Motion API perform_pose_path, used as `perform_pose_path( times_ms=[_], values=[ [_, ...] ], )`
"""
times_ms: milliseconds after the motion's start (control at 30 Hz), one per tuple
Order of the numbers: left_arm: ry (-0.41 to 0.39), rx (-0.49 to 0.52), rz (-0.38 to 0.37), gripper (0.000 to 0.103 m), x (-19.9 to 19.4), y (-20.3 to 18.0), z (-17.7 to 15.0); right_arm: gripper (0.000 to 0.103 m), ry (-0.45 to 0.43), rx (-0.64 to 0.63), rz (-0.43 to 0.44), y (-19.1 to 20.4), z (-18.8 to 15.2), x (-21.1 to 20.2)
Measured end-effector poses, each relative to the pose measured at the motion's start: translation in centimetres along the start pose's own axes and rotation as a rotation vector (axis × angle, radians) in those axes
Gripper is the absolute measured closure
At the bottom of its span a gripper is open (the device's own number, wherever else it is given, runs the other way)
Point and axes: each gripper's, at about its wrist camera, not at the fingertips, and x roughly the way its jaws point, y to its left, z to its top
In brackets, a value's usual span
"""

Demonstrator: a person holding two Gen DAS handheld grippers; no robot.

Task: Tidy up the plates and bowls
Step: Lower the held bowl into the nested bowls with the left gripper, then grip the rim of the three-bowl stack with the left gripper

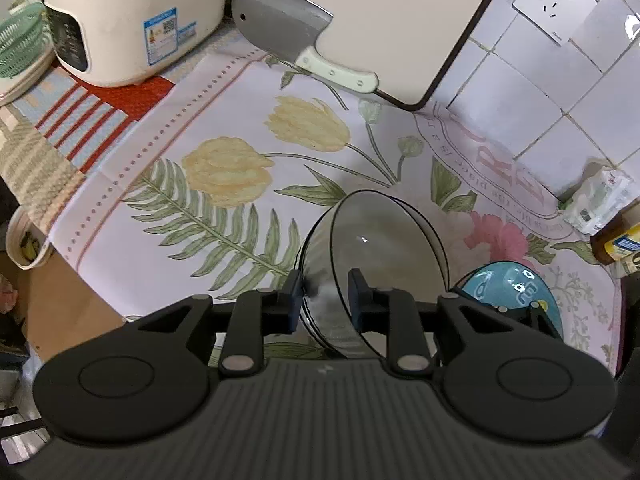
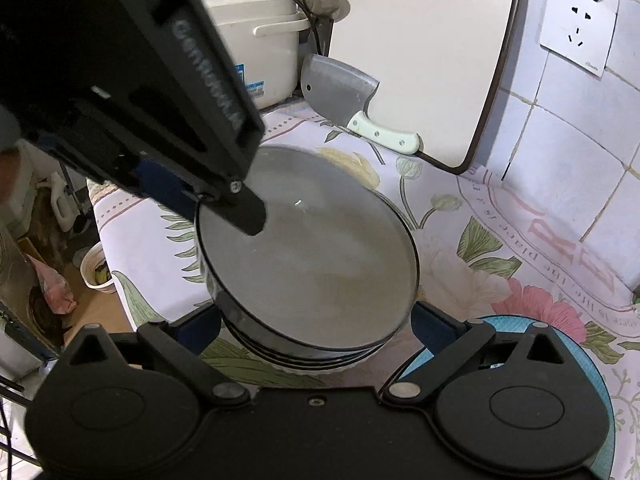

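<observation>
A grey bowl with a black rim (image 1: 384, 248) is held tilted above the flowered cloth (image 1: 224, 216); my left gripper (image 1: 325, 300) is shut on its near rim. In the right wrist view the same grey bowl (image 2: 316, 256) rests at a tilt on a stack of similar bowls (image 2: 304, 354), with the left gripper (image 2: 224, 200) clamped on its left rim. My right gripper (image 2: 316, 322) is open, its fingers on either side of the stack. A blue patterned plate (image 1: 516, 292) lies to the right, also showing under my right gripper (image 2: 600, 400).
A cleaver (image 1: 288, 36) leans against a white cutting board (image 1: 392, 20) at the back. A cream rice cooker (image 1: 128, 16) stands back left, beside a green basket (image 1: 20, 40). A bottle (image 1: 618, 240) and a wrapped packet (image 1: 600, 200) sit by the tiled wall, right.
</observation>
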Motion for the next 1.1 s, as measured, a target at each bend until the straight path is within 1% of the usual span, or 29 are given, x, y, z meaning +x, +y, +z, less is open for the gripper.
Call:
perform_pose_path(
  times_ms=[67, 200, 267, 400, 633, 733, 833, 900, 1000, 1100],
  values=[
    [-0.005, 0.003, -0.014, 0.081, -0.2, 0.1, -0.1, 0.001, -0.004, 0.002, -0.003, 0.1, 0.0, 0.0],
    [-0.005, 0.000, -0.007, 0.081, -0.7, 0.1, -0.3, 0.001, -0.008, 0.013, -0.005, 0.1, -0.2, 0.1],
    [-0.018, 0.001, -0.018, 0.085, -1.2, 0.2, -0.4, 0.001, -0.008, 0.023, -0.003, 0.0, -0.2, 0.0],
    [-0.034, 0.050, -0.024, 0.086, -1.3, 0.1, -0.6, 0.001, -0.013, 0.036, -0.001, -0.1, -0.4, 0.0],
    [-0.015, 0.013, -0.046, 0.087, -0.7, 0.9, -0.8, 0.001, -0.023, 0.082, -0.011, 0.0, -0.9, -0.6],
    [-0.036, -0.004, -0.062, 0.087, -0.9, 1.4, -0.9, 0.001, -0.026, 0.085, -0.027, 0.4, -1.3, -1.5],
    [-0.029, 0.018, -0.102, 0.083, -1.5, 1.6, -1.0, 0.001, -0.062, 0.112, -0.060, 0.9, -2.0, -3.3],
    [-0.024, 0.028, -0.129, 0.082, -1.9, 1.6, -1.2, 0.001, -0.119, 0.157, -0.052, 1.3, -2.8, -4.9],
    [-0.045, 0.066, -0.145, 0.080, -3.1, 1.6, -1.7, 0.001, -0.200, 0.220, -0.042, 2.6, -4.0, -6.9],
    [-0.072, 0.078, -0.184, 0.075, -4.5, 2.0, -2.1, 0.001, -0.231, 0.246, -0.024, 4.3, -4.9, -7.9]
  ],
)
